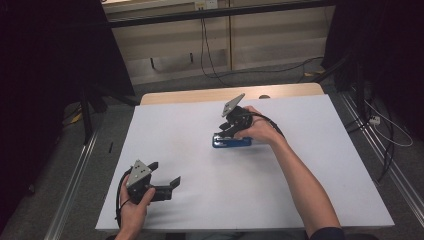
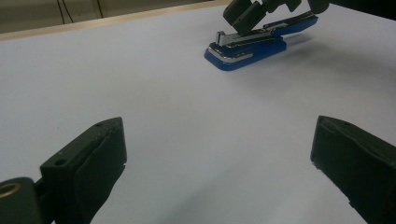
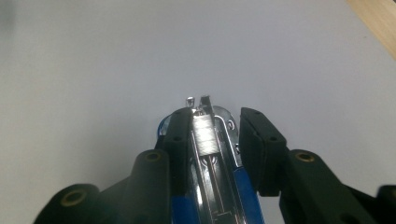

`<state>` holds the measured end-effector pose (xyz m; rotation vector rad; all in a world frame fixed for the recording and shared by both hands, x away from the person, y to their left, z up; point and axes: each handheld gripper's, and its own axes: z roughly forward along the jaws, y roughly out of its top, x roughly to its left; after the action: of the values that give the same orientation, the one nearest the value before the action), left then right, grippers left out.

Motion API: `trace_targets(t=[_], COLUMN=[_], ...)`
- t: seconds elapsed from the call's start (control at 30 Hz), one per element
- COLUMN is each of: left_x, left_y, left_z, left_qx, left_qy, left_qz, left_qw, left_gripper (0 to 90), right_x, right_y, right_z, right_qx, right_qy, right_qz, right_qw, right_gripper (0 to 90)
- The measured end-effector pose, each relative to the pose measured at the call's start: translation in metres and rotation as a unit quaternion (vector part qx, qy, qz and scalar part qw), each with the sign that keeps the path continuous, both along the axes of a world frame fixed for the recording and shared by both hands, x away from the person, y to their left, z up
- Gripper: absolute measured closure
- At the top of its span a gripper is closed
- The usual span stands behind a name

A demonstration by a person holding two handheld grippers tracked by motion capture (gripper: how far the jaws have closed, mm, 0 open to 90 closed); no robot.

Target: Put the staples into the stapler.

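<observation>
white sheeting covers the table (image 1: 300,190), with a strip of bare wood along its far edge. near the middle of the table lies a blue stapler (image 1: 231,142), its top lifted so the metal staple channel shows. the right gripper (image 1: 231,131) sits over the stapler, jaws flanking it, the left pad against it, the right pad just clear. well short of the stapler, the left gripper (image 1: 165,175) has its jaws wide apart and empty.

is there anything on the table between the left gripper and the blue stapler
Nothing visible does. The left gripper rests open near the table's front edge, and bare white surface runs from it to the blue stapler. The right gripper already straddles the stapler.
</observation>
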<state>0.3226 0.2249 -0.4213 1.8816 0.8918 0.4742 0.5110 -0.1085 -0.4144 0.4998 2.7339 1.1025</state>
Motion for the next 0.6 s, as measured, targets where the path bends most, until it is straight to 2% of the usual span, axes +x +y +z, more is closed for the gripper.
trace_targets(t=[0.1,0.17,0.27,0.33,0.5,0.6], left_x=[0.0,0.001,0.0,0.0,0.0,0.001], left_y=[0.0,0.0,0.0,0.0,0.0,0.0], left_z=[0.0,0.0,0.0,0.0,0.0,0.0], left_qx=[0.0,-0.001,-0.001,-0.001,0.0,0.0], left_qy=[0.0,0.0,-0.001,0.0,-0.002,-0.001], left_qz=[0.0,0.0,0.0,0.001,0.0,0.001], left_qw=[1.0,1.0,1.0,1.0,1.0,1.0], left_gripper=[3.7,3.7,3.7,3.7,3.7,3.7], right_x=[0.0,-0.002,-0.005,-0.006,-0.012,-0.015], right_y=[-0.001,-0.002,-0.005,-0.008,-0.01,-0.011], right_z=[0.001,0.001,0.0,-0.001,-0.001,-0.001], right_qx=[0.009,0.019,0.025,0.034,0.052,0.055], right_qy=[-0.002,0.0,-0.002,-0.002,-0.007,-0.008], right_qz=[-0.016,-0.03,-0.052,-0.062,-0.098,-0.116], right_qw=[0.9998,0.9994,0.9983,0.9975,0.9938,0.9917], right_gripper=[53.6,50.5,38.1,34.4,20.1,18.1])
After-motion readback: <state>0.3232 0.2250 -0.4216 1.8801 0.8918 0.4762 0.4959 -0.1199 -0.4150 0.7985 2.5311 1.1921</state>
